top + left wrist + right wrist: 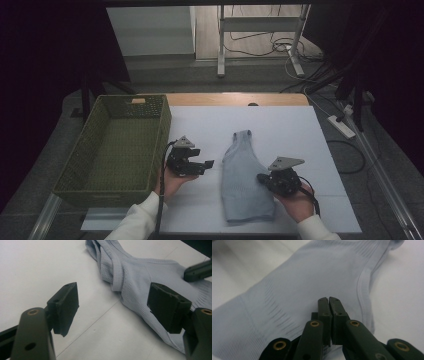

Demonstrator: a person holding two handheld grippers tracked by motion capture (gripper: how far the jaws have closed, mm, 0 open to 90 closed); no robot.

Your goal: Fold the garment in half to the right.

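We take the top (246, 177) as landmark: a pale blue-grey knit tank top lying flat on the white table (280, 125), long axis running from the hem at the near edge to the straps at the far end.

The right gripper (263, 179) sits at the top's right edge, about mid-length, touching or just over the cloth. In the right gripper view its jaws stand pressed together over the fabric near a seamed edge. We cannot tell if any cloth is pinched between them; none shows in the gap.

The left gripper (206, 164) is just left of the top, pointing at it, apart from it. In the left gripper view its jaws stand wide apart with nothing between them; the top's (135, 280) strap end lies ahead of them, body running off to the right.

So the right hand is the nearer one, already on the top; the left has a short reach sideways to the left edge.

Materials: top is thin, ribbed stretch knit, mesh-like panels near the straps, limp, will bunch. Table cover smooth, matte. A green woven basket (95, 145), rectangular, stands left of the top beyond the left gripper, well apart from the top.
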